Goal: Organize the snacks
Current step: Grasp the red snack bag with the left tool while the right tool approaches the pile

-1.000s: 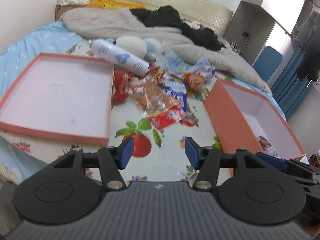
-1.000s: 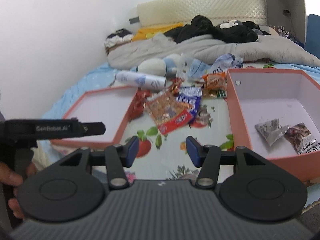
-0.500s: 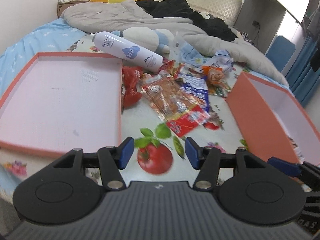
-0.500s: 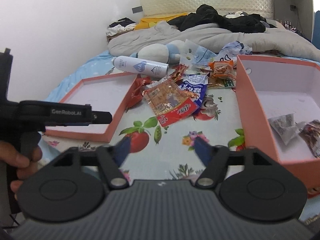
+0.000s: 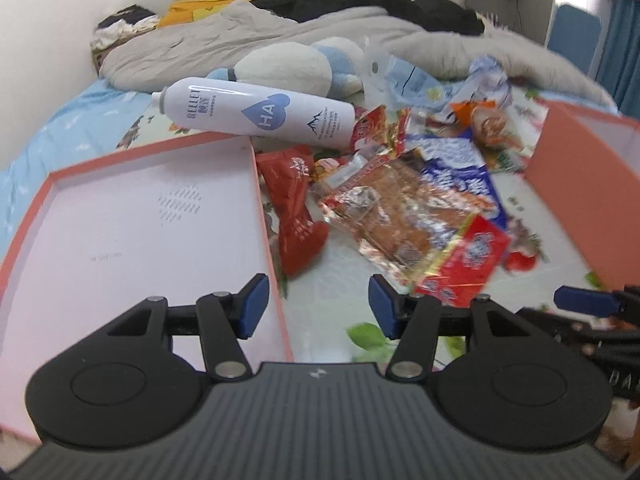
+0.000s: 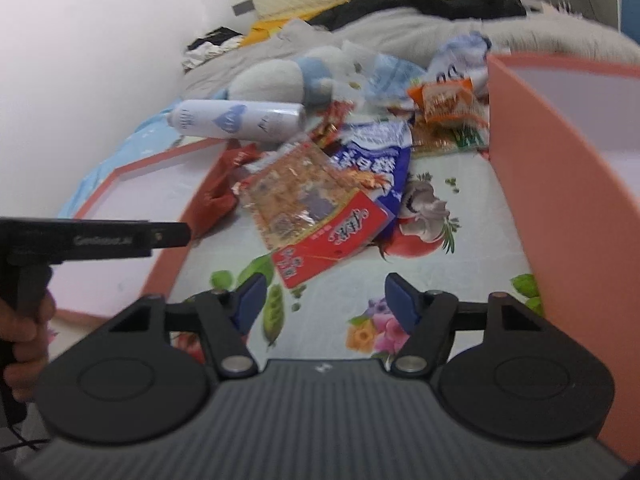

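Blue-padded jaws of the left gripper [image 5: 315,306] and the just-narrowed right gripper [image 6: 325,302] are held apart, empty, near the snack pile [image 5: 404,208].

left wrist: behind its tongs, tilted down, close over shallow lid [image 5: 120,216] | right wrist: same, beside deep box [image 6: 560,184] | shared: snack pile [image 5: 404,216] ahead of both

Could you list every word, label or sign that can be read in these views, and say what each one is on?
"HA", in a blue heart, on the white spray bottle.
"RLLLET", roughly, near that bottle's neck; the small print is unreadable.
"GenRobot.AI", blurred, on the left gripper body in the right wrist view.
Print on the red snack packet and clear cracker bag: too blurred.
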Demonstrator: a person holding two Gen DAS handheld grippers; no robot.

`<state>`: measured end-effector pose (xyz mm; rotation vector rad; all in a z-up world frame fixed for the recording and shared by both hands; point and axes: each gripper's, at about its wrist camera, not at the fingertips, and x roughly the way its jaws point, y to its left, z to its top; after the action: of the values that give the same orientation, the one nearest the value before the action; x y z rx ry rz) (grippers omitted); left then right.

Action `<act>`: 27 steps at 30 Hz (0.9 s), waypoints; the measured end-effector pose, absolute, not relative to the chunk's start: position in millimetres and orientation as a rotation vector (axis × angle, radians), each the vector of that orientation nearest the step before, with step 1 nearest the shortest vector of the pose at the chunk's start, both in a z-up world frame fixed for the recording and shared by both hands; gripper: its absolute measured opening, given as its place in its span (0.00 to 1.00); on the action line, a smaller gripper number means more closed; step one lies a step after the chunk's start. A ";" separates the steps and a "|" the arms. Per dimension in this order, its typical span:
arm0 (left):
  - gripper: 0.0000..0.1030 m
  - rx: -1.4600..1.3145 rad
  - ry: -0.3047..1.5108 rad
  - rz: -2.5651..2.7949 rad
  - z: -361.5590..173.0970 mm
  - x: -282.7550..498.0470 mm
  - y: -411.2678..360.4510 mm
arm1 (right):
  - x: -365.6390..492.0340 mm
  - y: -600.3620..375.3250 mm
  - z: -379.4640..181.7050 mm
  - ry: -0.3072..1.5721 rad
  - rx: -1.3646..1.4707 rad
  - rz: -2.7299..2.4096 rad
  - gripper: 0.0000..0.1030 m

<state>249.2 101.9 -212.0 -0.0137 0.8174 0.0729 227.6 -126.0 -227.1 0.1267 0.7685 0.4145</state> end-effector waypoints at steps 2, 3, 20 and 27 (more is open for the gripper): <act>0.59 0.001 0.821 0.065 -216.3 260.3 104.7 | 240.0 -125.0 -234.6 0.785 0.151 0.407 0.57; 0.59 0.011 0.822 0.061 -217.5 265.9 105.5 | 245.4 -124.2 -237.0 0.788 0.158 0.402 0.57; 0.49 0.258 0.870 -0.011 -243.2 316.9 95.2 | 297.8 -116.2 -252.5 0.784 0.178 0.331 0.40; 0.31 0.312 0.889 0.004 -257.3 319.5 92.9 | 296.0 -113.0 -252.4 0.774 0.155 0.287 0.15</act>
<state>319.5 92.9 -257.3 0.3117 0.8890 0.0040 296.0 -112.9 -252.4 0.1554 0.7743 0.2871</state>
